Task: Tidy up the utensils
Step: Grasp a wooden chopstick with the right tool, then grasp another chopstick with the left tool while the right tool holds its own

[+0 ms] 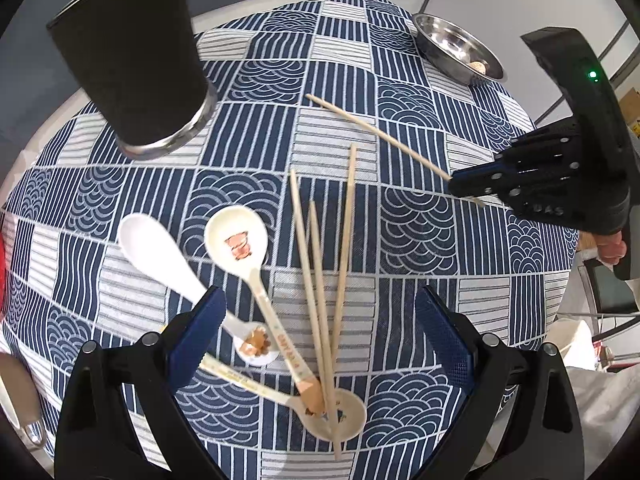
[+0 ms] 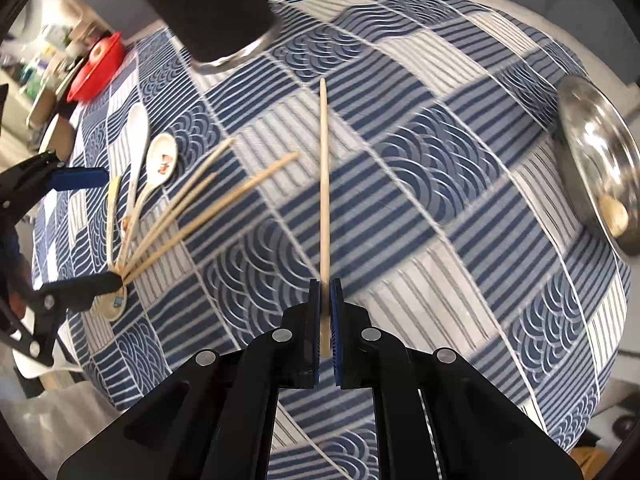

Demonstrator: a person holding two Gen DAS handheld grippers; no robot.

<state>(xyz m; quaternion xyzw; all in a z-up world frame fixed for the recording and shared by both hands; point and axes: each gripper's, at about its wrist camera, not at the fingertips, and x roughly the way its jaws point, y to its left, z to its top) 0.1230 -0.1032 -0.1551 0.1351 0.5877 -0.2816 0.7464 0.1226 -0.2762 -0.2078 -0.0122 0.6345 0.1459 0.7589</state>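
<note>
right gripper point(image 2: 325, 304) jaws clamp one chopstick point(image 2: 324, 184) near its end | left gripper point(image 1: 316, 344) jaws gape over spoon-and-chopstick pile | risk: long chopstick pivots, slips, misses black cup point(image 2: 208, 8) at worktop's far edge

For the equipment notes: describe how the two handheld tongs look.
Both match. The left tongs have glossy black plastic arms with round silver pivot screws and dark blue, fine-textured pads. The right tongs share that build; from the left camera, their black housing shows a small green light and faint embossed lettering.
</note>
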